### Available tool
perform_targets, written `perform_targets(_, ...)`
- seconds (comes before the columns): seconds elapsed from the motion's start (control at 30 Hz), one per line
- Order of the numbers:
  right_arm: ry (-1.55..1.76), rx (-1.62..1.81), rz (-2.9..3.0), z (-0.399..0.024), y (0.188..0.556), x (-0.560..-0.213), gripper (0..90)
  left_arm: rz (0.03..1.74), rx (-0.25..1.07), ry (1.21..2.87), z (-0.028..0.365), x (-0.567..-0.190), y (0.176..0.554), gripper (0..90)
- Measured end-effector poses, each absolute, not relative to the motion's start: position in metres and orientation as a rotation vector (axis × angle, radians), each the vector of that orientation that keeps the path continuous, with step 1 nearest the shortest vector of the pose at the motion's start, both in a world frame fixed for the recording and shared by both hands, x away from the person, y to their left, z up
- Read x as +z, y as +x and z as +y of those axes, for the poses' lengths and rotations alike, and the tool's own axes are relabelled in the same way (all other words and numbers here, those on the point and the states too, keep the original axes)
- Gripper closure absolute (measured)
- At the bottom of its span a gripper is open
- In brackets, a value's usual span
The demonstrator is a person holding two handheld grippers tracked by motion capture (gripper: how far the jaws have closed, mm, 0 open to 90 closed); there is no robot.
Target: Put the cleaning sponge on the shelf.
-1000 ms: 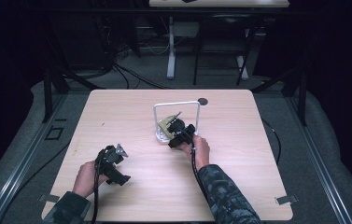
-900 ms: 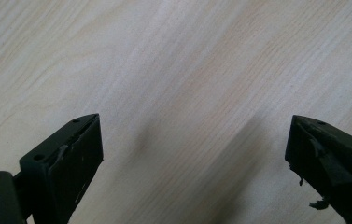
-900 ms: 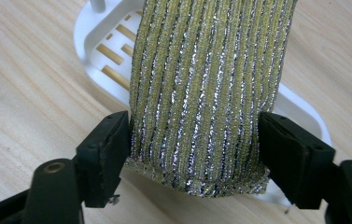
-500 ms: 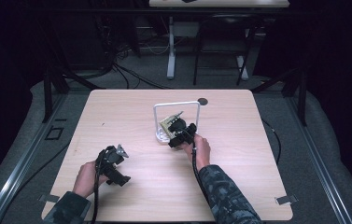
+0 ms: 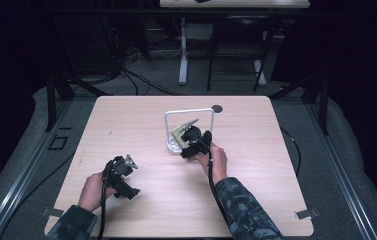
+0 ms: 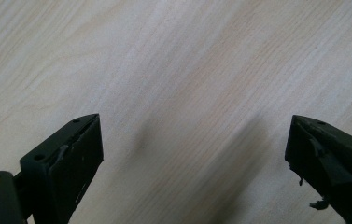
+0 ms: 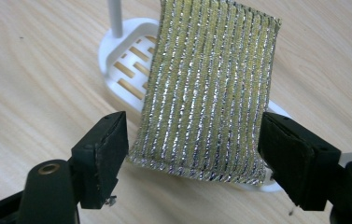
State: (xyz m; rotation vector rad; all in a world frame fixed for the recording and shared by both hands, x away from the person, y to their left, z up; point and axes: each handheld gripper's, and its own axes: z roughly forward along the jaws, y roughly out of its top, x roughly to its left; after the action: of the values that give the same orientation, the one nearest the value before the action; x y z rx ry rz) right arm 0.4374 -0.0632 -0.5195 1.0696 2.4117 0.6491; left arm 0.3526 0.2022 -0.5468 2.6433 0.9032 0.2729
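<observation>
A gold-and-silver striped sponge (image 7: 206,88) lies tilted on a white slotted holder (image 7: 117,60) with a white wire hoop (image 5: 188,111), near the table's middle. My right gripper (image 7: 194,130) straddles the sponge's near end. Its jaws have just been opening, and the pads stand at the sponge's two side edges without squeezing it. In the high view the right gripper (image 5: 194,140) sits against the holder's near side, over the sponge (image 5: 182,131). My left gripper (image 5: 121,172) rests low at the front left. Its jaws (image 6: 192,135) are wide open over bare wood.
The light wooden table (image 5: 256,190) has bare wood to the right and front of the holder. A small dark round spot (image 5: 218,108) lies near the far edge. Black cables trail from both grippers toward the person's forearms.
</observation>
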Motion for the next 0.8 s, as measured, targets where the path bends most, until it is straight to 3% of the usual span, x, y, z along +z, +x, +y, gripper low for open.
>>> perform_targets(0.8, 1.051, 0.704, 2.417, -0.11, 0.392, -0.477, 16.0, 0.91, 0.277, 2.643, 0.202, -0.547, 0.352, 4.3)
